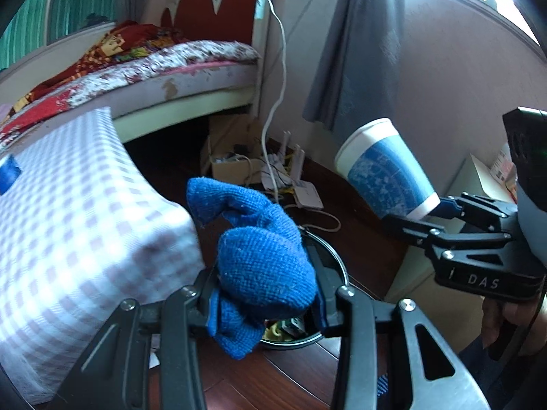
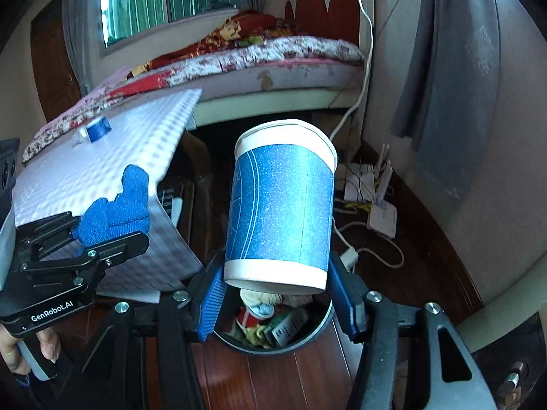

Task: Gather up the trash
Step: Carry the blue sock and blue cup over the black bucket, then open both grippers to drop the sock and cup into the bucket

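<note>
The cloth [image 1: 263, 256] is fuzzy blue knit. The paper cup [image 2: 282, 212] has a sparkly blue band and a smooth white rim. The floor [image 2: 273, 382] is shiny dark wood. The trash bin [image 2: 307, 338] looks like smooth black plastic.

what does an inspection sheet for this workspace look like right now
surface: checked table with a blue-labelled item on it; dark wood floor.
job's things: cup, cloth, bin already holding trash.
clutter: box of oddments under the bed.
grippers: left gripper shut on cloth; right gripper shut on cup, both above the bin.
cables: white cable hangs down the wall; router and leads on the floor.
surroundings: bed, curtain, window.
</note>
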Demonstrator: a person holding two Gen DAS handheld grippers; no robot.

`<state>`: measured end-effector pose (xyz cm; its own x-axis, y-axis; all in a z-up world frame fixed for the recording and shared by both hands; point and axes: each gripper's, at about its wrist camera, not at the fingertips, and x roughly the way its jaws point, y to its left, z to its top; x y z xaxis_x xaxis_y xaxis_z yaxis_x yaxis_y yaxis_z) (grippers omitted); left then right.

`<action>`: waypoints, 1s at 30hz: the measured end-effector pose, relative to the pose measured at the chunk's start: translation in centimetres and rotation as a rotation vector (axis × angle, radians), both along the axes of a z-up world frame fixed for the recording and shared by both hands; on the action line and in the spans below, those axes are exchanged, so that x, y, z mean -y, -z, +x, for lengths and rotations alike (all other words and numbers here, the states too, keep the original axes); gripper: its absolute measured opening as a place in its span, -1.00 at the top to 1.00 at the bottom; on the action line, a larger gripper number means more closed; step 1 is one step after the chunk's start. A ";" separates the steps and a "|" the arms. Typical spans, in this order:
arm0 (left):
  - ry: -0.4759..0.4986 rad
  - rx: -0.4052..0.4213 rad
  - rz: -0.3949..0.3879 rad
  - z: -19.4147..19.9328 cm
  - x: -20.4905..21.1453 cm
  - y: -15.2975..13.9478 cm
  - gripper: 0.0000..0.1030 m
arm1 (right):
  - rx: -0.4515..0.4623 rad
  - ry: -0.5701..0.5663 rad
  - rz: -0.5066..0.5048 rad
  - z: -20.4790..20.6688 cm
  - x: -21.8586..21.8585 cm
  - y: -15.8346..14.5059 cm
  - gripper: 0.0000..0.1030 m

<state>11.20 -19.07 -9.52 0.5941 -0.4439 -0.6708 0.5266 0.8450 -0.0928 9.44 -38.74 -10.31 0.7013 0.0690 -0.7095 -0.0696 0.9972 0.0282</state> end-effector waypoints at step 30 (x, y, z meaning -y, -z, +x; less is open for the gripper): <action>-0.060 -0.262 0.036 4.2 1.4 9.7 -0.80 | -0.292 -0.075 -0.107 5.5 0.6 12.8 -0.76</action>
<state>15.42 -20.45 -19.22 0.4225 -0.3864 -0.8198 0.4373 0.8792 -0.1890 14.91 -39.30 -23.09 0.4625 0.0267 -0.8862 -0.1473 0.9880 -0.0471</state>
